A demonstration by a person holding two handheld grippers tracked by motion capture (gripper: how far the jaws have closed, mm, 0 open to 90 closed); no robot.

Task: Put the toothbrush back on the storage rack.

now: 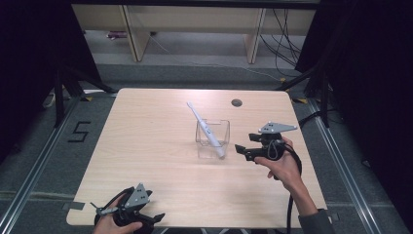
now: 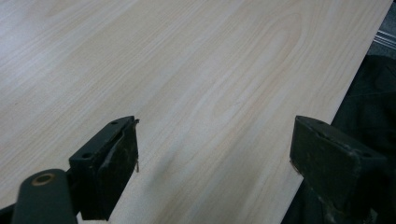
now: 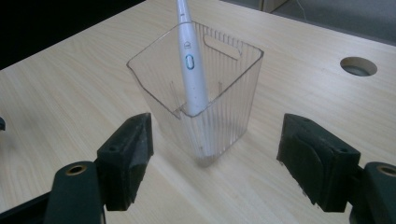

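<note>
Fingers (image 3: 126,158) of the right gripper (image 3: 215,161) spread apart, just right of clear bin (image 1: 213,139) mid-tabletop (image 1: 146,146), white toothbrush (image 1: 207,129) leaning inside. Left gripper (image 2: 215,158) fingers also apart, near-left tabletop edge, empty.

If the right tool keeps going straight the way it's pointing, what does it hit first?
Most likely the clear plastic container, which stands directly ahead between the right tool's open jaws. The white electric toothbrush leaning inside it lies behind the near wall, so it would come second. How far off the container stands is hard to judge.
</note>
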